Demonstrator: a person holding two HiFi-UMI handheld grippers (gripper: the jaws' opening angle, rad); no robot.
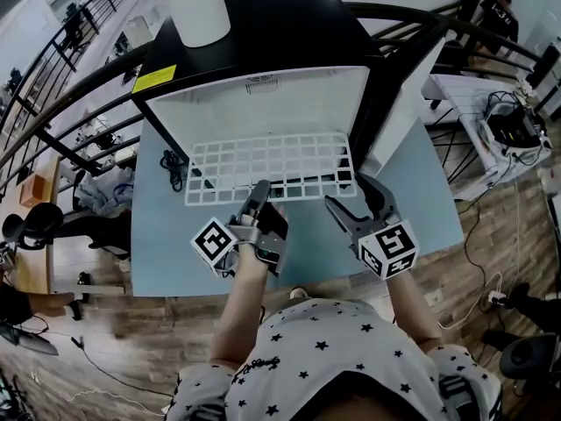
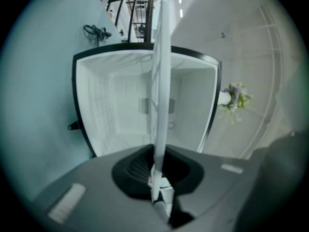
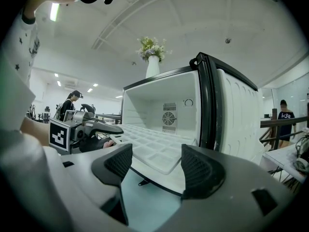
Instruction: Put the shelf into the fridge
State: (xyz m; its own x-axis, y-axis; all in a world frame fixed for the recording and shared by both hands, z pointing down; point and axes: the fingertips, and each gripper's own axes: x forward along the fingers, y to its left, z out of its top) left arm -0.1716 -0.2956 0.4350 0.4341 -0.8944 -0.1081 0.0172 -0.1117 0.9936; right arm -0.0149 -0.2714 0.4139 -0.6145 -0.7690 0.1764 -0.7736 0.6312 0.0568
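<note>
White grid shelf (image 1: 272, 165), a flat lattice of small square cells with rounded corners, lies level in the mouth of the compact black fridge (image 1: 289, 33). Its back part is inside the smooth white cavity and its front strip juts out over the pale blue tabletop (image 1: 158, 235). The left gripper (image 1: 263, 198) is clamped on the shelf's front edge, left of centre; in the left gripper view the shelf runs edge-on as a thin pale band straight up from between the closed ribbed pads. The right gripper (image 1: 349, 193) hangs just beside the shelf's front right corner with its jaws spread wide and only air between the dark textured pads. In the right gripper view the shelf's sides run close to the cavity's inner walls, while there is open room above and below it. The fridge's white-lined door (image 1: 408, 86) stands swung open on the right, its moulded ridges facing in. A white cylindrical vase (image 1: 197, 3) stands on the fridge's glossy black top. A coiled black cable (image 1: 173, 167) lies on the table left of the shelf, well apart from both grippers.
</note>
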